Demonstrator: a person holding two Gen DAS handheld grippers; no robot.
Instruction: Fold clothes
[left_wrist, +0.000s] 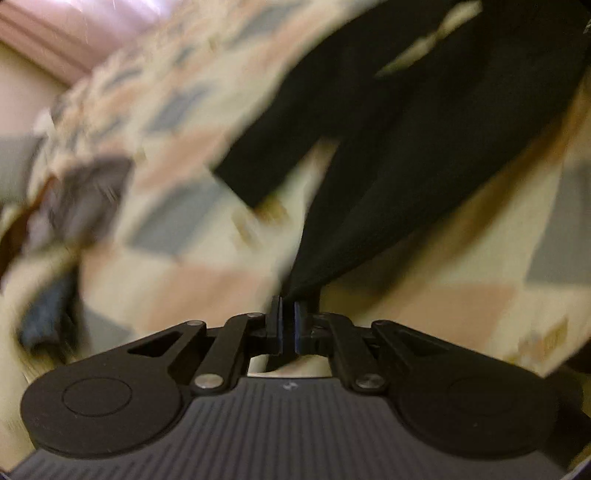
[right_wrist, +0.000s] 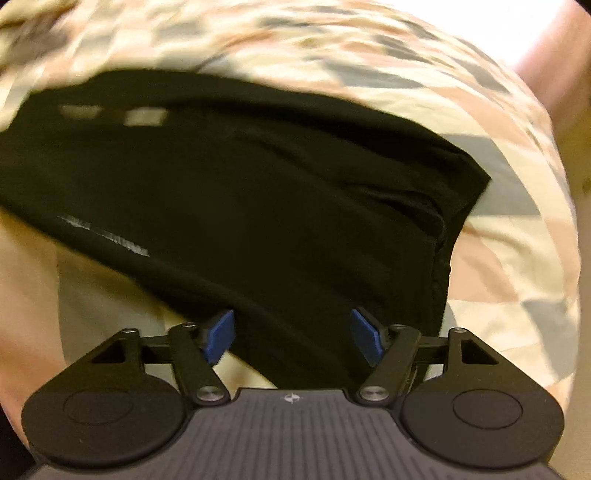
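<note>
The black garment (left_wrist: 388, 147) sprawls on the patterned bed (left_wrist: 177, 229). The left gripper (left_wrist: 287, 320) has its fingers pinched on a corner, probably lifting it for a fold, though blur obscures that. The right gripper (right_wrist: 291, 338) gapes wide over the cloth, gripping nothing.

Patterned bedcover (left_wrist: 192, 221) in cream, pink, grey patches fills most | pinkish wall or curtain (left_wrist: 55, 26) at 11 o'clock | bright light (right_wrist: 535, 22) at 1 o'clock | blurred.

Black garment (right_wrist: 258, 192) fills path ahead of right gripper (right_wrist: 291, 334); patterned bedspread (right_wrist: 517, 258) free alongside.
</note>
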